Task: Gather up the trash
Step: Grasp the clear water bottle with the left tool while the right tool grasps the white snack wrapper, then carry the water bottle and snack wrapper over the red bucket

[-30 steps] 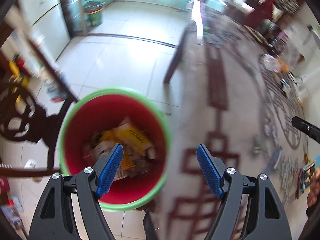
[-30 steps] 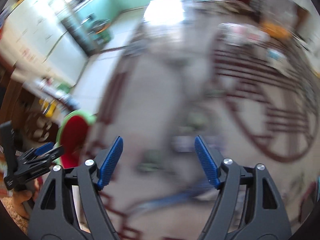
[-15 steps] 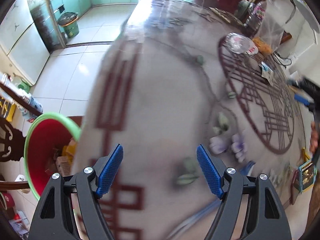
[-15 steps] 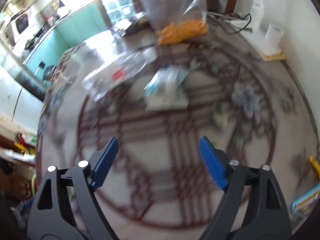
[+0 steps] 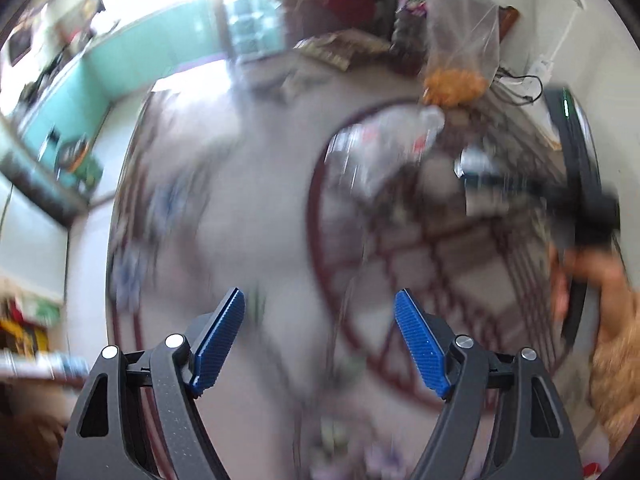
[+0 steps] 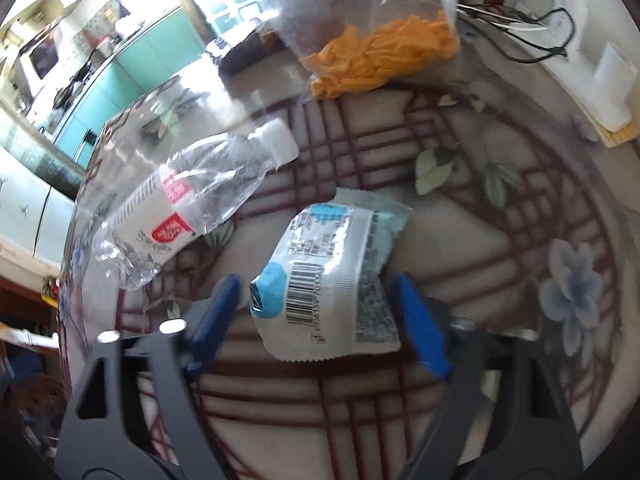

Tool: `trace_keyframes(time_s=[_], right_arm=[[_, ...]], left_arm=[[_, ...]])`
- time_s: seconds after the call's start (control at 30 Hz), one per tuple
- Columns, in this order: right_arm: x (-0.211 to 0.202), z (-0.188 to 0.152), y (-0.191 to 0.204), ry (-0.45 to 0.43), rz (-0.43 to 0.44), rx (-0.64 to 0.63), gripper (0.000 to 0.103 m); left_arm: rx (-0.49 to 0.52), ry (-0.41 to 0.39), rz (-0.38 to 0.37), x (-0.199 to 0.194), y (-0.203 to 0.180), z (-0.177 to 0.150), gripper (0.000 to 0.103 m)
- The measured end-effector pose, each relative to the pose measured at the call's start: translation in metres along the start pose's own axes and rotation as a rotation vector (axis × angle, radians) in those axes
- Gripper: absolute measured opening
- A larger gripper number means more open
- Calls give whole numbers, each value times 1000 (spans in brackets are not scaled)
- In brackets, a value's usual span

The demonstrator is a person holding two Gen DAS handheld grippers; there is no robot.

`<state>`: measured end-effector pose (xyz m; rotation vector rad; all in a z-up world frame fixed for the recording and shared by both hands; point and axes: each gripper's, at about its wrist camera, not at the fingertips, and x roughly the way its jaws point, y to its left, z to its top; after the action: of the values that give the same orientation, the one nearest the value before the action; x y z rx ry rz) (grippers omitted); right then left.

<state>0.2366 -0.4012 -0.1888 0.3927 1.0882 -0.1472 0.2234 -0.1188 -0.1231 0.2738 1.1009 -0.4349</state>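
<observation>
Right gripper [image 6: 320, 320] stands spread over the white and blue crinkled plastic snack wrapper [image 6: 332, 280], its blue pads either side of the wrapper and not yet pressing; the jaws have just been closing. The wrapper lies flat on the patterned glass-topped worktop [image 6: 500, 240], just beside a crushed clear plastic bottle with a white cap [image 6: 192, 200]. Left gripper [image 5: 320, 344] is spread and empty above the worktop. Recommendation: lower the pads to the surface, pinch the wrapper across its width, and keep clear of the bottle so only one item lifts.
</observation>
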Motion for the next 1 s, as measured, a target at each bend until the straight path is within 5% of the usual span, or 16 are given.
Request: trace_keyframes(time_s=[0.03, 0.17, 0.43, 0.57, 0.77, 1.0], right_arm=[[-1, -2, 2, -17, -5, -24, 54], [-4, -4, -5, -31, 36, -38, 46], [-19, -10, -43, -38, 98, 47, 45], [-22, -14, -49, -40, 97, 59, 45], [-31, -16, -45, -57, 114, 71, 45], [-53, -22, -23, -73, 130, 26, 45]], left_arm=[[22, -4, 2, 6, -5, 14, 83], [128, 20, 1, 35, -28, 67, 85], [277, 96, -26, 97, -68, 114, 85], [273, 100, -56, 112, -77, 121, 81], [214, 59, -69, 104, -72, 119, 54], [112, 12, -84, 59, -45, 86, 52]])
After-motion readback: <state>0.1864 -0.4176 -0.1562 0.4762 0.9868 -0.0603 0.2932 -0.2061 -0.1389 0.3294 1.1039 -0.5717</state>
